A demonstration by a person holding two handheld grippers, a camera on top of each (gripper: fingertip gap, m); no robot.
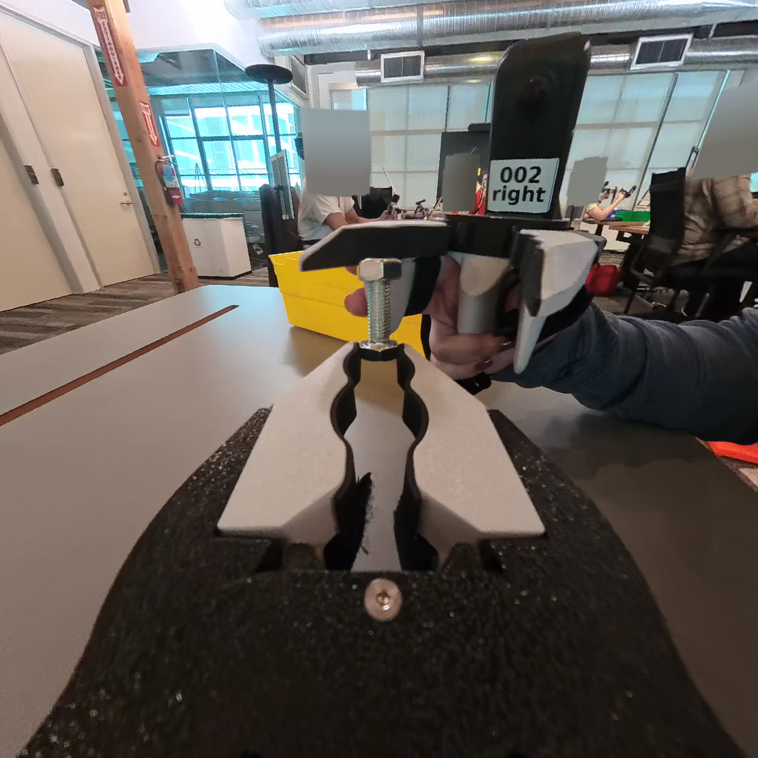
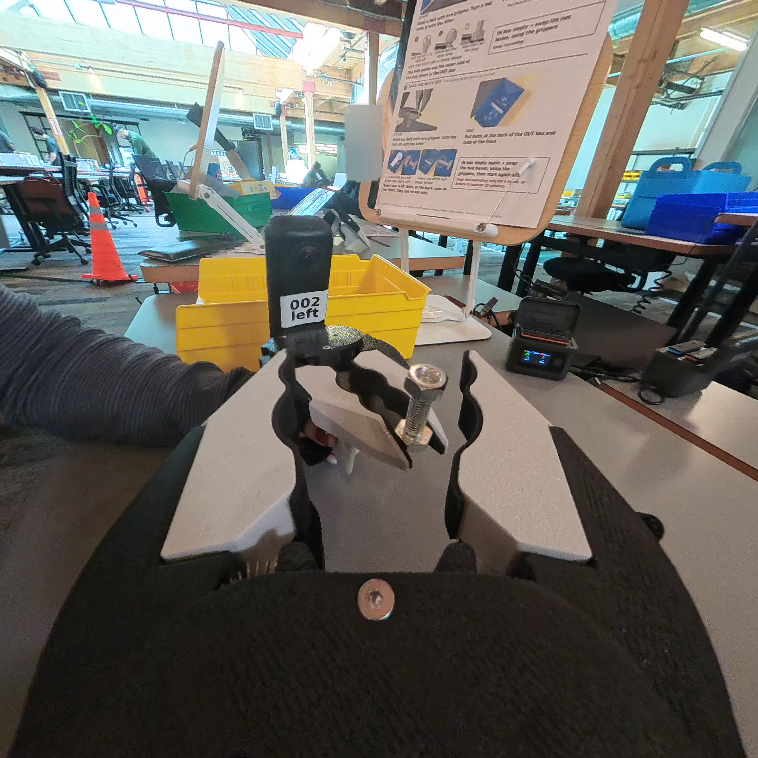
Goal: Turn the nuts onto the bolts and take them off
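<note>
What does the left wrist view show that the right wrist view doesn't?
Only the left wrist view: white doors, a fire extinguisher and a white bin. Only the right wrist view: an instruction board, an orange cone and blue boxes. Both: the yellow bin, the left gripper shut on the nut of a bolt, the right gripper open.

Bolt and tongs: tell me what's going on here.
A person works two hand-held grippers over a grey table. The left tongs pinch the nut at the lower end of an upright bolt. The right tongs are open, level with the bolt's head, gripping nothing.
</note>
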